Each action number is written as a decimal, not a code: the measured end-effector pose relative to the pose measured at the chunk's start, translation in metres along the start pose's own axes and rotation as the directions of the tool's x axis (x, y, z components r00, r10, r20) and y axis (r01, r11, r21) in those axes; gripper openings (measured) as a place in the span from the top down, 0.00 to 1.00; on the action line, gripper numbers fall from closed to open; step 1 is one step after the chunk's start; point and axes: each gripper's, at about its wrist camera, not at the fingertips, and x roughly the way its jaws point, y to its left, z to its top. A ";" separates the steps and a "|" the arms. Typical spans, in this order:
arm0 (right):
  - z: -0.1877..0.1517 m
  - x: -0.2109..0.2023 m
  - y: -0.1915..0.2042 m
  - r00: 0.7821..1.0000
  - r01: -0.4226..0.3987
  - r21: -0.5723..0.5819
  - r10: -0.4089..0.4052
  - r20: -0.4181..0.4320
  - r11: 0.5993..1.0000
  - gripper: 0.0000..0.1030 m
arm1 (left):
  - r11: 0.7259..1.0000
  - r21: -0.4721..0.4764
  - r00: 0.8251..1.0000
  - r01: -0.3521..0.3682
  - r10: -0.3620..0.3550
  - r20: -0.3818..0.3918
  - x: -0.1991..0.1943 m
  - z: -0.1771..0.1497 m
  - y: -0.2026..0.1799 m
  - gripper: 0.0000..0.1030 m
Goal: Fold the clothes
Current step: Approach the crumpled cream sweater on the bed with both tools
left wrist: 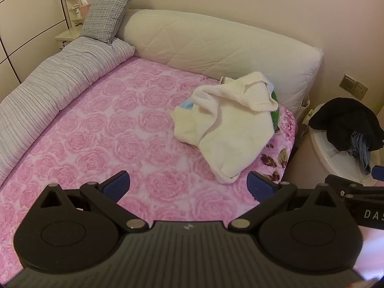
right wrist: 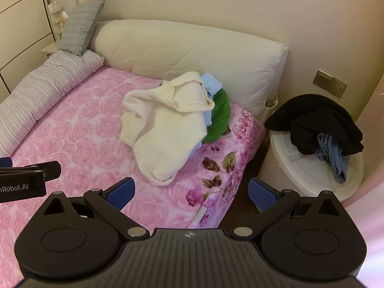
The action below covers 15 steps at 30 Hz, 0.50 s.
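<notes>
Clothes are lying heaped near the bed's (left wrist: 120, 124) corner, cream sweater (left wrist: 230, 129) topmost; left claw (left wrist: 188, 187) and right claw (right wrist: 192, 192) are hovering wide, empty, readying a first pick.

Soft, warm indoor light with a pink cast, strong fisheye bend in both views.

No hard shadows fall across the pink bedspread (left wrist: 100, 129); only a faint shade sits under the white sweater (left wrist: 230, 129) toward 5 o'clock. The black clothing (right wrist: 314, 122) at 3 o'clock reads as a nearly detailless dark mass. Straight lines bow toward the rim, plainly so on the wardrobe (left wrist: 26, 19) at 10 o'clock. Corners vignette to black at 1 and 11 o'clock. The headboard cushion (right wrist: 192, 48) looks slightly soft and grainy; the near fingers (right wrist: 121, 193) stay sharp, without glare.
</notes>
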 end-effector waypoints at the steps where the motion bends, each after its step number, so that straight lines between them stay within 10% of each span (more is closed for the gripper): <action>1: 0.000 0.000 0.001 1.000 0.001 0.000 -0.001 0.000 1.000 0.00 | 1.000 -0.002 1.000 0.005 -0.005 -0.001 0.000 0.001 0.001 0.00; 15: 0.005 0.001 0.017 1.000 0.015 0.006 -0.015 -0.001 1.000 0.00 | 0.999 0.010 0.999 0.041 -0.041 -0.006 0.007 0.006 0.019 0.00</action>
